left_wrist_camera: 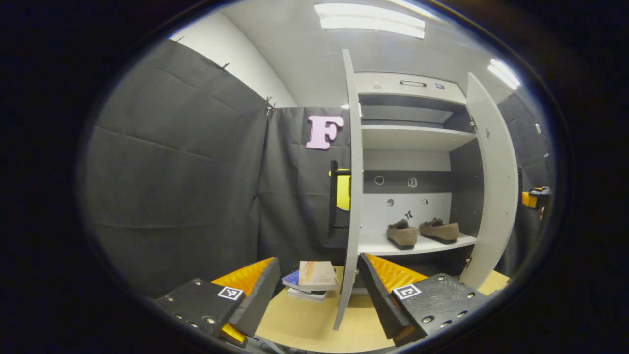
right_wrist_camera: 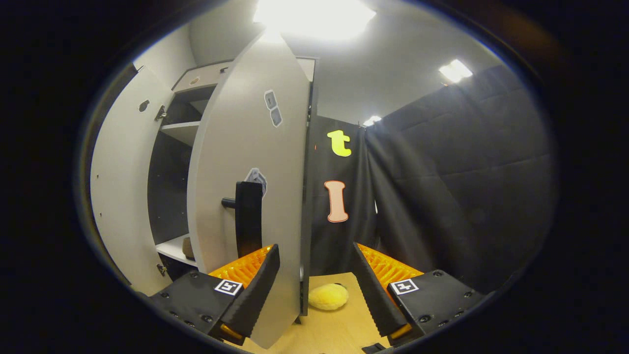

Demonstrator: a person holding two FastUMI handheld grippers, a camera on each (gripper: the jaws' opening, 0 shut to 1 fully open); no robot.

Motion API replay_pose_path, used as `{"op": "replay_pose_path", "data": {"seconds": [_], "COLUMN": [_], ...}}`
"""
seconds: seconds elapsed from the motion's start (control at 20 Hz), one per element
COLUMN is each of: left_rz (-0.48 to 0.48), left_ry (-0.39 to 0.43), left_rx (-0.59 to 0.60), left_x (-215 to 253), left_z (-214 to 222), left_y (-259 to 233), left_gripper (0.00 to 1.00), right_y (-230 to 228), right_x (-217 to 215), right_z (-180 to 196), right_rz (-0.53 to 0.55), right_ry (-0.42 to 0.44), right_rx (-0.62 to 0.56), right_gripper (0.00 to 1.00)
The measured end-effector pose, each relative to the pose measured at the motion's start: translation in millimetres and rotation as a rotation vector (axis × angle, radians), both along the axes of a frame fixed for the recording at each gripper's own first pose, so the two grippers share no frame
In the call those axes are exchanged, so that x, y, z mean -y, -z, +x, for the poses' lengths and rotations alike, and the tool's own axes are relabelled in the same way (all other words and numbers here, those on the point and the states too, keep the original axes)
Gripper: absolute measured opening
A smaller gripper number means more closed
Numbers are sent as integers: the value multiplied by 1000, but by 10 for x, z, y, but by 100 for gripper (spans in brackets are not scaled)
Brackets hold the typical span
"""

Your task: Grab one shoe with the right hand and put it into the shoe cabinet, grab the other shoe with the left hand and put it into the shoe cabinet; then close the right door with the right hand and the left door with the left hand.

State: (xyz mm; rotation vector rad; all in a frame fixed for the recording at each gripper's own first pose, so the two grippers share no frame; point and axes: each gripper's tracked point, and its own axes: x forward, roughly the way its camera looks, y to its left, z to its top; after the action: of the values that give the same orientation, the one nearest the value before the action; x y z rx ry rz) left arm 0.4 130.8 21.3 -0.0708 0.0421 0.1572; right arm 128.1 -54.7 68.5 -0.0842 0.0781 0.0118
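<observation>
Booth cabinet [left_wrist_camera: 410, 83] holds 2 shoes [left_wrist_camera: 402, 234]; both doors are open. Your right gripper [right_wrist_camera: 314, 275], agape and empty, straddles the right door [right_wrist_camera: 255, 162] edge; shoving could pinch it. Left gripper [left_wrist_camera: 317, 285] also empty, wide.

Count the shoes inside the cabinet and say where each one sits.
2. Both sit on the lower shelf in the left gripper view: the left shoe nearer the left door, the right shoe beside it. Others may be hidden behind the doors.
</observation>
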Motion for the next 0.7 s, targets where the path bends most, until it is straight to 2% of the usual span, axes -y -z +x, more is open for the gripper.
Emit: {"op": "replay_pose_path", "data": {"seconds": [0.05,0.15,0.3,0.4,0.6,0.7], "left_rz": [2,6,8,7,8,7], "left_ry": [-5,-13,-36,-52,-88,-100], "left_rx": [-1,-2,-6,-10,-24,-27], "left_x": [-8,1,-53,-115,-234,-273], "left_z": [9,-3,-38,-87,-167,-180], "left_y": [0,0,26,25,65,67], "left_gripper": [99,99,99,99,99,92], "right_y": [-16,10,58,127,223,229], "right_x": [-63,-191,-441,-619,-947,-1018], "right_z": [20,60,196,294,432,484], "right_rz": [3,11,32,31,32,18], "right_ry": [-12,-40,-93,-121,-175,-185], "right_rx": [3,-4,-14,-29,-46,-39], "right_gripper": [94,91,94,92,94,94]}}
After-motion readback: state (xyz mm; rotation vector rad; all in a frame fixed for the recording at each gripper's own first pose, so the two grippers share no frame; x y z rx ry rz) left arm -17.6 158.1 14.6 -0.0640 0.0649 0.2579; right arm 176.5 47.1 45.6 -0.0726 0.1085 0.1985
